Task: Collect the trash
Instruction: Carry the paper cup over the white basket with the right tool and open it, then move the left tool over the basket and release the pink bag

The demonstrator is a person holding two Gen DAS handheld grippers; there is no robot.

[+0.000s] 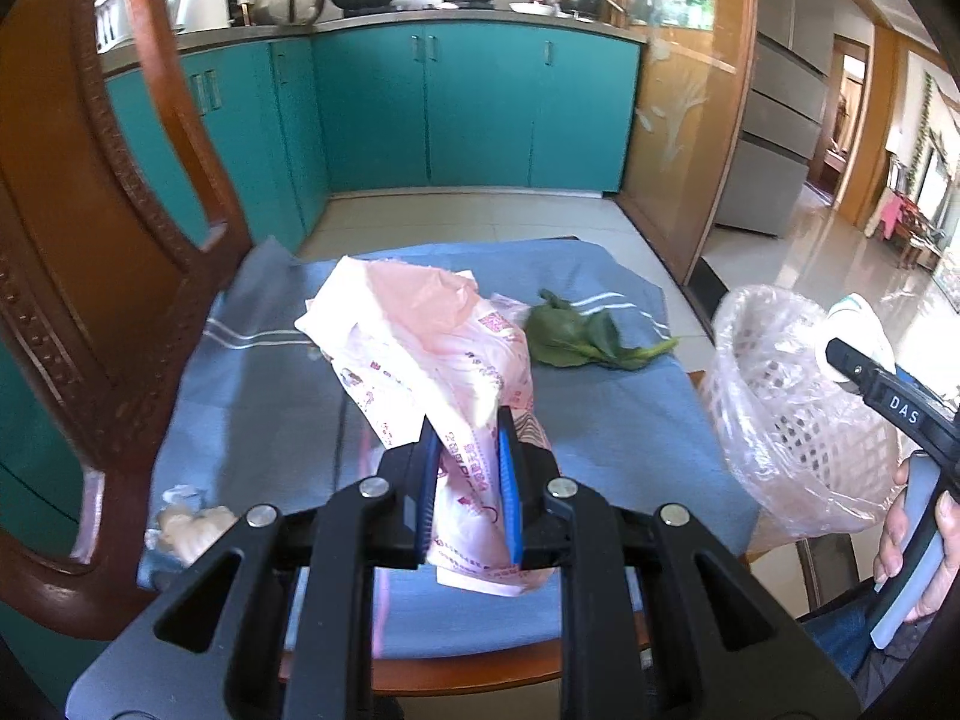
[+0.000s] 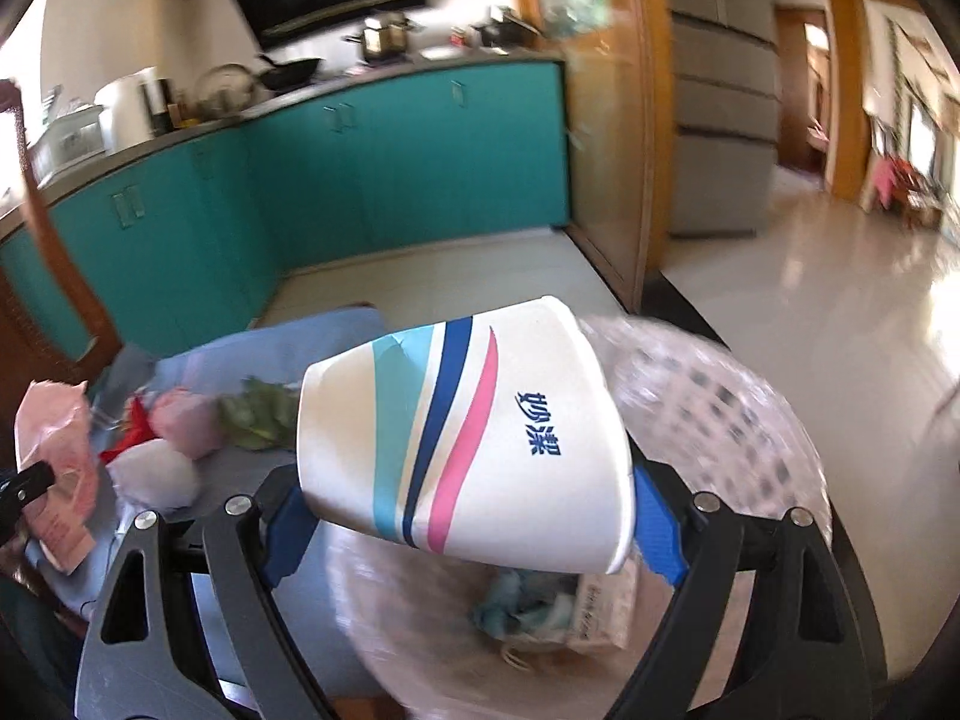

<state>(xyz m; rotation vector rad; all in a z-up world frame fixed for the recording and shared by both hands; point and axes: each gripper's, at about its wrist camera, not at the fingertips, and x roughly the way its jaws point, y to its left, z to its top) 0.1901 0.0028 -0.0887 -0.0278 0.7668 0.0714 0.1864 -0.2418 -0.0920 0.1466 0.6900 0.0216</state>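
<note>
Right gripper: jaws wide, blue pads clamped on one white paper cup with teal, navy and pink stripes, held tilted over the basket. One white lattice waste basket, clear plastic liner; inside, crumpled teal paper and a small printed carton. Left gripper: jaws nearly closed, pinching one pink printed plastic bag, lifted off the cloth. On the blue cloth covering a wooden chair seat: one green leaf, one crumpled white tissue. Beyond: pale tiled floor, teal cabinets, counter with pots.
</note>
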